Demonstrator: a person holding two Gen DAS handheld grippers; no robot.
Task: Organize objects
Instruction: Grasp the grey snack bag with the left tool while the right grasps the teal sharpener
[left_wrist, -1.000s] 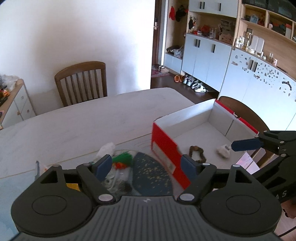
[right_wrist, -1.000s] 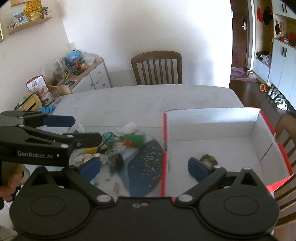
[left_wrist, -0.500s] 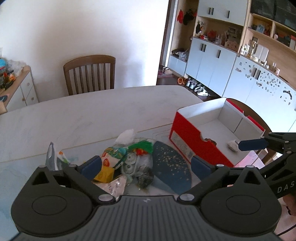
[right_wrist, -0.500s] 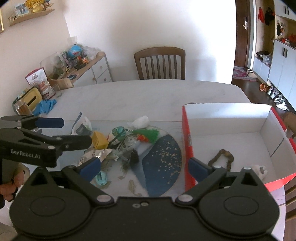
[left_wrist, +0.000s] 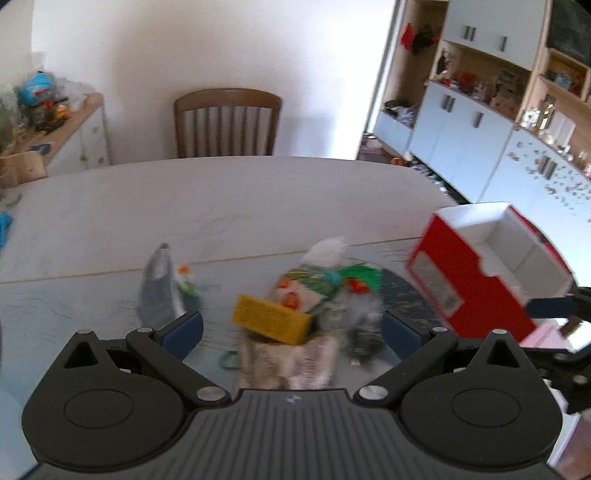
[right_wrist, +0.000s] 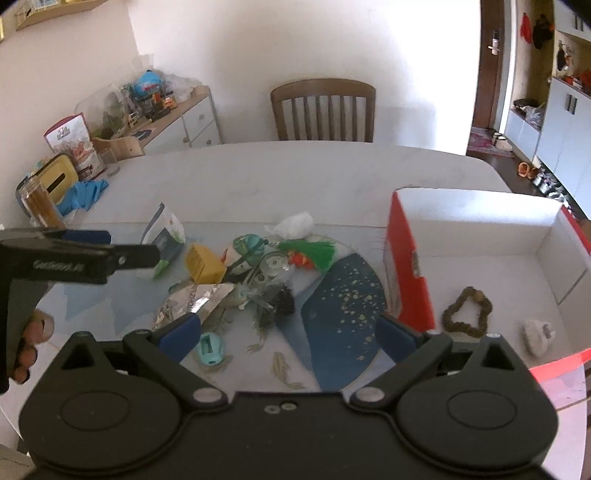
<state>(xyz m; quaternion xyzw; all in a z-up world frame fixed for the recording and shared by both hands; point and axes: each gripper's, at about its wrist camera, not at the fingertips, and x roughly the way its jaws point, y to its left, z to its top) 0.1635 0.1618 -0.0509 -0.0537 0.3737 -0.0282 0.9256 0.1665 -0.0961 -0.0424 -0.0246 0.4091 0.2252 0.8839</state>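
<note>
A pile of small objects lies on the table: a yellow box (right_wrist: 205, 263), a green tassel (right_wrist: 314, 252), a silver foil packet (right_wrist: 192, 301), a white crumpled tissue (right_wrist: 295, 225), a grey pouch (right_wrist: 164, 230) and a teal sharpener (right_wrist: 210, 347). A red and white open box (right_wrist: 406, 266) stands to the right and holds a brown bead bracelet (right_wrist: 467, 312) and a small white item (right_wrist: 537, 334). My left gripper (left_wrist: 291, 328) is open above the pile, over the yellow box (left_wrist: 271, 319). My right gripper (right_wrist: 288, 328) is open and empty above the pile's near edge.
A wooden chair (right_wrist: 323, 109) stands at the table's far side. A sideboard with clutter (right_wrist: 159, 110) is at the back left. Blue gloves (right_wrist: 83, 195), a jar (right_wrist: 37, 201) and a yellow tin lie at the table's left end. White cabinets (left_wrist: 480, 140) line the right wall.
Both grippers swung left, away from the red box and over the pile. The box has moved to the right of both views. Both grippers stay open and empty.
</note>
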